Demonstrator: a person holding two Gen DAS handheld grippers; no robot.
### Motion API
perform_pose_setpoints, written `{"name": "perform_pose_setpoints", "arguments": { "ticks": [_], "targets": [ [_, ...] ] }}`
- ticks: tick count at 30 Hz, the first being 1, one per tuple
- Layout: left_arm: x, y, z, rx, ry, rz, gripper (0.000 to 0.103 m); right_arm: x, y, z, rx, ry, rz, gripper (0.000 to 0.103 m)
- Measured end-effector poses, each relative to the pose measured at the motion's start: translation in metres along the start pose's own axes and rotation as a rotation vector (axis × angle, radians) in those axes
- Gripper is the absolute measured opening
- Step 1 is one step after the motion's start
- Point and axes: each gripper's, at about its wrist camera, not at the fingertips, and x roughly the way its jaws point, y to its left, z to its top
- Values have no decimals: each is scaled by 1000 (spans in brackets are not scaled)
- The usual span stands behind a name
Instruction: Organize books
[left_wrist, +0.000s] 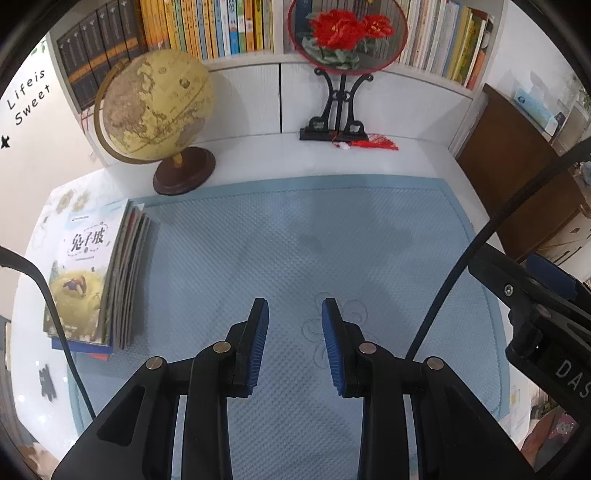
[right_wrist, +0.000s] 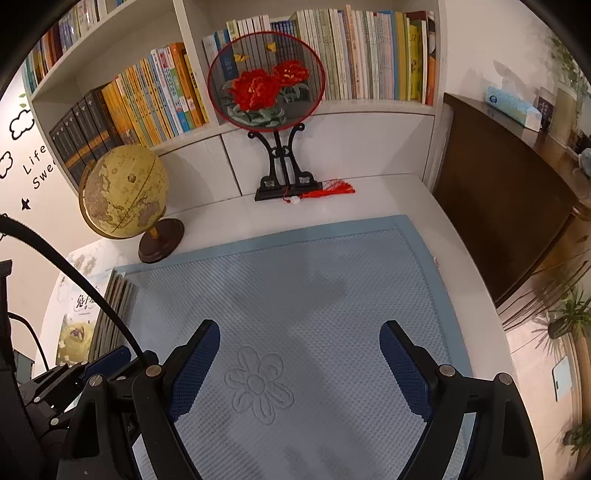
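Both grippers hang over a pale blue quilted mat (left_wrist: 295, 240) that covers most of the white tabletop (left_wrist: 258, 155), and neither holds anything. In the left wrist view the left gripper (left_wrist: 295, 314) has its blue-padded fingers (left_wrist: 260, 332) parted by a narrow gap, with only the mat and its embossed flower (right_wrist: 258, 384) showing between them. In the right wrist view the right gripper (right_wrist: 299, 347) has its fingers (right_wrist: 197, 365) spread wide, the flower lying in the gap toward the 7 o'clock side. The right gripper's black body also enters the left wrist view at about 4 o'clock, and a black cable (left_wrist: 491, 229) runs across that side. The stack of books (left_wrist: 92, 280) lies flat at the left edge of the mat, at about 9 o'clock in the left wrist view, well apart from both grippers; its top cover is pale, with Chinese characters over a yellow-green illustration, and the page edges fan out toward the mat. Behind the stack, at about 11 o'clock, stands a yellowish globe (left_wrist: 155, 107) on a dark round base. At 12 o'clock a round fan with red embroidered flowers (left_wrist: 347, 33) sits upright on a black stand, a red tassel (left_wrist: 380, 142) lying beside its foot. Behind both runs a white bookshelf (right_wrist: 325, 107) filled with upright books. A dark wooden cabinet (right_wrist: 498, 192) stands just beside the tabletop at 2 o'clock.
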Motion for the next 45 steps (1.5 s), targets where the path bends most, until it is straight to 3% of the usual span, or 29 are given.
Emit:
{"name": "perform_pose_setpoints", "arguments": {
  "ticks": [6,13,16,23,25,28,36,45],
  "targets": [
    [26,7,4,-11,22,35,27,23,3,-3,-27,8,-7,87],
    [73,33,-4,-33,-15,140,27,68,11,-29,-116,-19,-48,87],
    [102,43,-13,-33,21,169,27,87,12,-42,-140,-9,-47,87],
    [134,51,-41,-67,17,212,27,125,10,-69,-160,65,-46,87],
    [138,48,-49,-64,27,215,27,129,9,-77,-171,75,-57,87],
    [134,41,-57,-44,-20,240,27,133,4,-90,-175,88,-68,87],
    [136,39,-56,-34,-29,269,28,149,-7,-112,-177,146,-79,87],
    [137,33,-58,-36,-35,303,32,152,-20,-116,-161,134,-65,103]
  ]
}}
